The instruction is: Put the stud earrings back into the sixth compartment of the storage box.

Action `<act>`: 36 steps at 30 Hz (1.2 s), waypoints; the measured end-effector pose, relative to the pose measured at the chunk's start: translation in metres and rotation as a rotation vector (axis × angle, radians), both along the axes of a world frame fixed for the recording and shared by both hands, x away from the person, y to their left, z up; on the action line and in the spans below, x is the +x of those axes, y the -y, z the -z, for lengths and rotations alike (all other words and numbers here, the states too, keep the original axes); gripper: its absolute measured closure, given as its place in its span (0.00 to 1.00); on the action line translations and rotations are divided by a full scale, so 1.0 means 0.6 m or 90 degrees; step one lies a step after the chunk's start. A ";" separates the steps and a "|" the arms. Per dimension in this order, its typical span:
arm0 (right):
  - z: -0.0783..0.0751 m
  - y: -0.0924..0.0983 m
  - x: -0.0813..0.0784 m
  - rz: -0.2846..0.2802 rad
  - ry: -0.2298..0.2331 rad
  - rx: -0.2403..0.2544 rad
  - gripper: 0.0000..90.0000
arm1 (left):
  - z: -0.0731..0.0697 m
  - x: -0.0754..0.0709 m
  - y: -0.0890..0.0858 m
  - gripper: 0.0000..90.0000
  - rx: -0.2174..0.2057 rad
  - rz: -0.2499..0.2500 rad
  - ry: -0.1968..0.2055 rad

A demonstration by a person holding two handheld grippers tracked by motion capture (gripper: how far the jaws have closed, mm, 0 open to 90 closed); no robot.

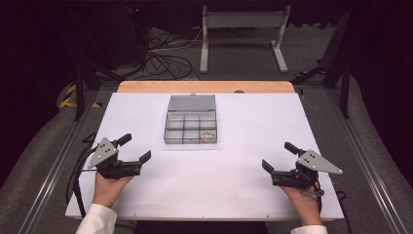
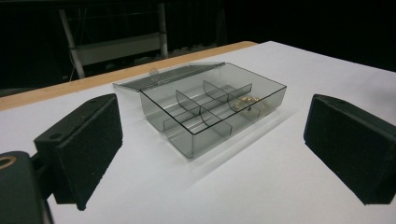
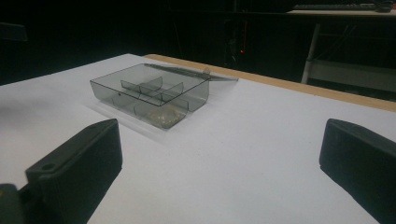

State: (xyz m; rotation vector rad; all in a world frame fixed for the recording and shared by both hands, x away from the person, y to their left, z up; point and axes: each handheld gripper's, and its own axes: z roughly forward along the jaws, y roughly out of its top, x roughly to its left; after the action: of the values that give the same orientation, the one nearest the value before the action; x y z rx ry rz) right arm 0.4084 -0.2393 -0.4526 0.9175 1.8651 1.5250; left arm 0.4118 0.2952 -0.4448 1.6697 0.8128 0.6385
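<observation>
Flanking one box (image 1: 190, 126), two claws (image 1: 137, 161) (image 1: 272, 170) — open

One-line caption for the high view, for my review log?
Two hand-held tongs, left and right, rest open on the white table either side of an open compartment box holding a gold ring.

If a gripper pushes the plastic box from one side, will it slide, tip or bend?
The box would probably slide: it sits low and flat on the smooth white table. It looks thin, clear and nearly empty, so likely light and stiff. Its open lid may flap, and the gold ring inside could shift.
</observation>
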 end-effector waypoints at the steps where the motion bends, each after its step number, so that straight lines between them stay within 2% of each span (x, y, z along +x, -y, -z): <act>1: 0.001 0.000 0.000 -0.001 0.000 0.000 0.00 | 0.000 -0.001 -0.002 0.06 0.000 0.001 0.000; 4: 0.003 0.001 0.001 -0.004 0.002 -0.001 0.00 | 0.002 -0.003 -0.009 0.06 0.011 -0.003 0.003; 10: 0.006 0.001 0.004 -0.002 0.002 0.001 0.00 | 0.007 -0.008 -0.023 0.06 0.004 -0.003 0.001; 19: 0.007 0.003 0.001 -0.003 0.010 -0.002 0.00 | 0.010 -0.015 -0.021 0.05 0.019 0.000 0.005; 24: 0.007 0.007 -0.001 0.000 0.013 0.003 0.00 | 0.016 -0.015 -0.025 0.05 0.018 -0.003 -0.004; 27: 0.007 0.008 -0.001 0.001 0.009 0.005 0.00 | 0.017 -0.015 -0.026 0.05 0.007 -0.001 -0.002; 36: 0.008 0.010 -0.001 0.003 0.010 0.009 0.00 | 0.018 -0.017 -0.032 0.05 0.007 -0.006 -0.004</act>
State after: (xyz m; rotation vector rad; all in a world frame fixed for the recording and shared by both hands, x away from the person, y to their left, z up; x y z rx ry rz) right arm 0.4078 -0.2456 -0.4577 0.9134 1.8422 1.5394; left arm 0.4016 0.3143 -0.4554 1.6791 0.8228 0.6457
